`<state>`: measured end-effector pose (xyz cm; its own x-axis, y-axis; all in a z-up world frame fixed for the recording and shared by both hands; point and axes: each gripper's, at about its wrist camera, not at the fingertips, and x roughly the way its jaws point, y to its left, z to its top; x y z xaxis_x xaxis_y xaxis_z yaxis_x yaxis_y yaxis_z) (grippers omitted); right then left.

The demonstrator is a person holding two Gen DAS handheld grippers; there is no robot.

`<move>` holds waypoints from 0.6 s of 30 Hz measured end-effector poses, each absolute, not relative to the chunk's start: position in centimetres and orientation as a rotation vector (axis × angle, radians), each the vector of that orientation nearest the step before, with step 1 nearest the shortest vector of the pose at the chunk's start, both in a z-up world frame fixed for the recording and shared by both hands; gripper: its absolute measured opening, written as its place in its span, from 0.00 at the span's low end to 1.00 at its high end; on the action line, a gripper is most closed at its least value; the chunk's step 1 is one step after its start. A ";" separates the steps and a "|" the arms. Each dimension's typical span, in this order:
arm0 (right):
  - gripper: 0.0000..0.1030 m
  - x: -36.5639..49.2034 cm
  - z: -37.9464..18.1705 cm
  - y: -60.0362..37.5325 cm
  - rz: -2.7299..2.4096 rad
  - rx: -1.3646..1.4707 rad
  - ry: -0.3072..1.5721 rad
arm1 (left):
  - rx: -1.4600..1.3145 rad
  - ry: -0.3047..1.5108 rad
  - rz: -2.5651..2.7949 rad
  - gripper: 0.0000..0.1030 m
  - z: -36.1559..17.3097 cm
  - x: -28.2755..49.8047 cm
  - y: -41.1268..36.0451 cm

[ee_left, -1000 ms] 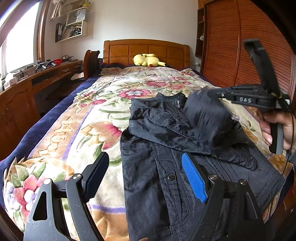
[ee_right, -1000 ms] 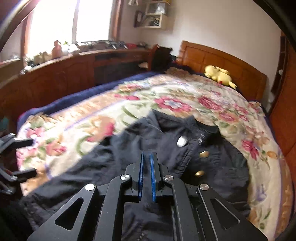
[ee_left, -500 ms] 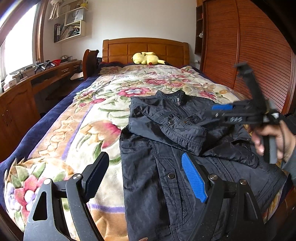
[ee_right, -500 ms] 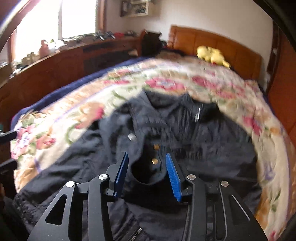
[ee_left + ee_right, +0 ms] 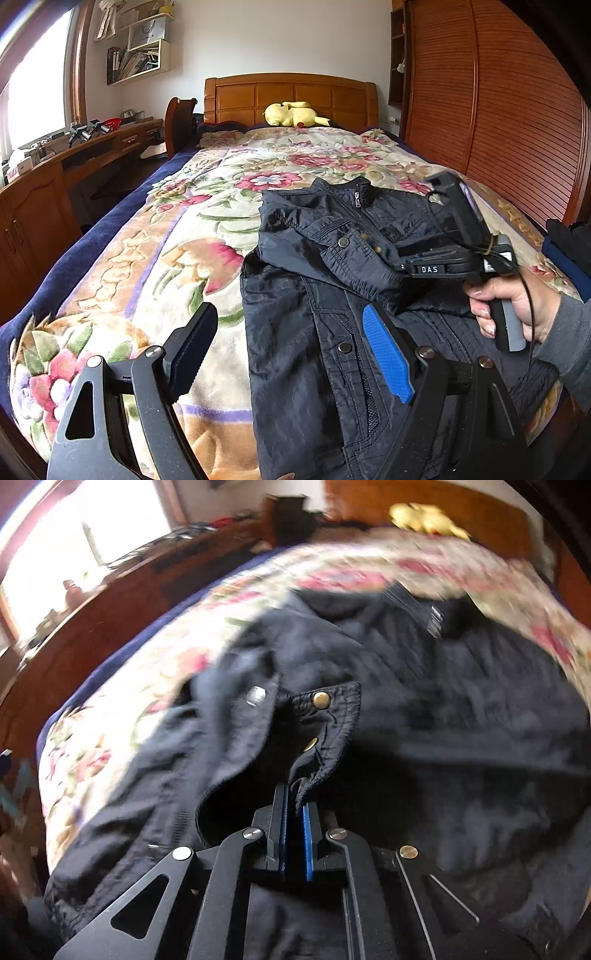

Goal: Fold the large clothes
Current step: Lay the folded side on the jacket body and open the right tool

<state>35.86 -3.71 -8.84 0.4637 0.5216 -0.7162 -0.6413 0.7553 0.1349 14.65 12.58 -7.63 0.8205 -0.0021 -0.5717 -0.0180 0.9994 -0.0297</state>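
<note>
A black jacket [image 5: 317, 332] lies front-up on the flowered bedspread [image 5: 155, 266], collar toward the headboard. One sleeve is folded across its chest, cuff [image 5: 354, 254] with snap buttons at the middle. My left gripper [image 5: 291, 350] is open and empty, low over the jacket's left edge near the hem. My right gripper [image 5: 294, 805] is shut on the sleeve cuff [image 5: 325, 716], pinching its edge; in the left wrist view it [image 5: 399, 264] sits at the jacket's chest, held by a hand [image 5: 517, 299]. The right wrist view is blurred.
A yellow plush toy [image 5: 291, 114] lies by the wooden headboard [image 5: 291, 96]. A long wooden desk [image 5: 55, 173] runs along the left of the bed. A slatted wooden wardrobe [image 5: 498, 110] stands on the right. A chair [image 5: 181, 122] stands at the bed's far left corner.
My right gripper dropped the lifted sleeve onto the chest, opened, then came down lower and shut on the sleeve cuff. My left gripper has stayed where it was, open.
</note>
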 end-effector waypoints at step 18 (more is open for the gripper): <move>0.20 30.0 -7.5 -2.9 0.704 -0.302 0.697 | -0.055 0.614 0.024 0.79 -8.0 14.2 13.9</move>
<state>30.02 -2.92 -7.53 0.5519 0.4887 -0.6757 -0.6807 0.7320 -0.0266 14.20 13.87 -7.97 0.8174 0.0066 -0.5760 -0.0393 0.9983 -0.0442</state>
